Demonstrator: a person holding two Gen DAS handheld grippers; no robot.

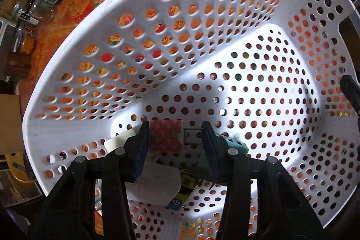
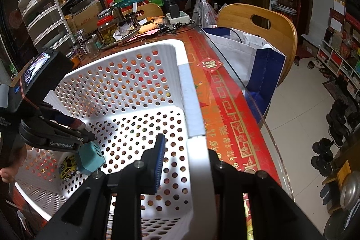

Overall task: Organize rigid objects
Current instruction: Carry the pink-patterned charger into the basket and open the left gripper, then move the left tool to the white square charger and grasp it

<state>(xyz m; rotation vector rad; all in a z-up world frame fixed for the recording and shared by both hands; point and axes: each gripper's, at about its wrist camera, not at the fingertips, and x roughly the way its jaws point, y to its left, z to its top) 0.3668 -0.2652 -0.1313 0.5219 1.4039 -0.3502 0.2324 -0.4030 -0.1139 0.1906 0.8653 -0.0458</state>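
A: Several items were already seen inside the white perforated plastic basket (image 2: 126, 91), beneath the left gripper (image 1: 175, 138), whose narrowly parted jaws bracketed a red patterned block (image 1: 166, 136).

B: The basket's rim was clamped by the right gripper (image 2: 186, 161); jars on the far table were left unsorted.

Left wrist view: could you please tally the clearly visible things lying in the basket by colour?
Teal block: 1
Yellow toy car: 1
Red-patterned item: 1
White flat pieces: 2
Total: 5
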